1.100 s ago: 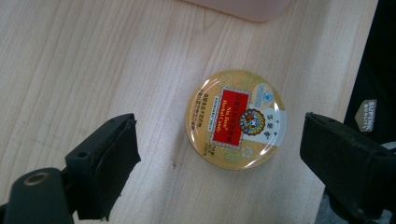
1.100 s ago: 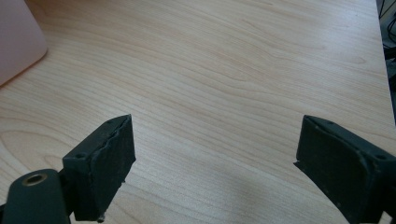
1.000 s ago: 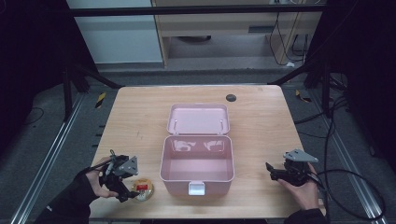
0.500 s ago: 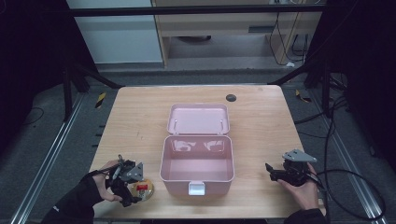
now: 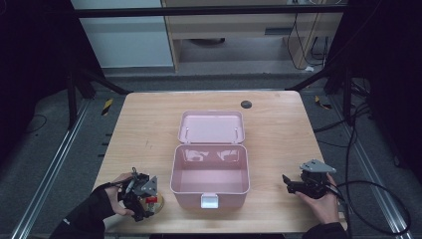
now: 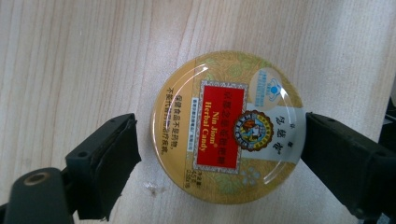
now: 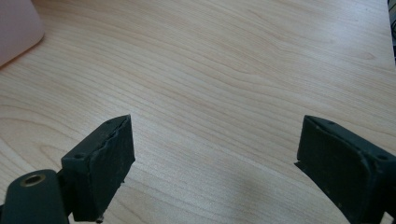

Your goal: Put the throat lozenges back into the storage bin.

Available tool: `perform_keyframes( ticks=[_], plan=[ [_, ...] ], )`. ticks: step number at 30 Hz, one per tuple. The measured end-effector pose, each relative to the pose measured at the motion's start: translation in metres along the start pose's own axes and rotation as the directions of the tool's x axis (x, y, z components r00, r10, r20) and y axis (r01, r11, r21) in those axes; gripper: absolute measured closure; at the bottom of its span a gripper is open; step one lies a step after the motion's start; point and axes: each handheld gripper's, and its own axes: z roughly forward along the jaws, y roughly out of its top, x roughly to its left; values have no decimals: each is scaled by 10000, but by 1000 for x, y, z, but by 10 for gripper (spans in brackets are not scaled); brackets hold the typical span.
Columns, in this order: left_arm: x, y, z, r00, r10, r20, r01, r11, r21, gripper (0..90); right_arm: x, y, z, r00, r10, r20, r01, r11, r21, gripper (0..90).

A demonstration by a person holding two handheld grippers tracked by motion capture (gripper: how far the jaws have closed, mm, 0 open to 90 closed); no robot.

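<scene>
Light wooden surface (image 5: 149, 124). Open pink plastic box (image 5: 210, 172), lid back, at the middle of the near edge. Right gripper (image 5: 291, 183), toward the near right corner: jaws wide apart, empty. Left gripper (image 5: 144, 211), near left corner: jaws have just been closing around the round yellow-and-red candy tin (image 6: 228, 126), one pad apart from the rim. Risk: the shallow rim may slip out, judging by the off-centre straddle.

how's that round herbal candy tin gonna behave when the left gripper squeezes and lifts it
The herbal candy tin looks rigid, so it probably won't flex between the left gripper jaws, which have just been closing around it. Its glossy curved rim may slip or swivel against the pads. Lying flat on the table, it seems unlikely to roll unless tipped on edge.
</scene>
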Motion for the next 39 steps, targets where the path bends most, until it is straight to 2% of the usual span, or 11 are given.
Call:
perform_keyframes(
  ticks=[11, 19, 24, 26, 29, 30, 33, 34, 35, 39],
  plan=[
    [1, 3, 7, 9999, 149, 74, -151, 9997, 204, 184, 1, 0, 1, 10000, -54, -24, 54, 10000, 78, 113],
    [2, 5, 8, 9998, 132, 119, -136, 9993, 341, 195, 1, 0, 1, 10000, -47, -26, 48, 10000, 69, 114],
    [2, 5, 5, 9995, 82, 289, -94, 9992, 395, 197, 1, 0, 1, 10000, -64, -6, 64, 10000, 35, 114],
    [1, 3, 1, 9994, 5, 351, -18, 9994, 348, 197, 1, 0, 1, 10000, -68, 0, 68, 10000, 34, 114],
    [2, 1, -13, 9998, -64, 199, 63, 10000, 71, 197, 1, 0, 1, 10000, -69, 0, 69, 10000, 33, 114],
    [2, 1, -13, 9998, -64, 199, 63, 10000, 71, 197, 1, 0, 1, 10000, -69, 0, 69, 10000, 33, 114],
    [2, 1, -32, 9999, -140, -4, 140, 9995, -285, 197, 1, 0, 1, 10000, -73, 5, 73, 10000, 38, 114],
    [2, 1, -32, 9999, -140, -4, 140, 9995, -285, 197, 1, 0, 1, 10000, -73, 5, 73, 10000, 38, 114],
    [3, 2, -42, 9997, -174, -160, 166, 9986, -497, 197, 1, 0, 1, 10000, -94, 3, 94, 9999, 53, 114],
    [5, 4, -57, 9991, -271, -325, 247, 9973, -697, 197, 1, 0, 1, 10000, -96, 2, 96, 9999, 71, 113]
  ],
)
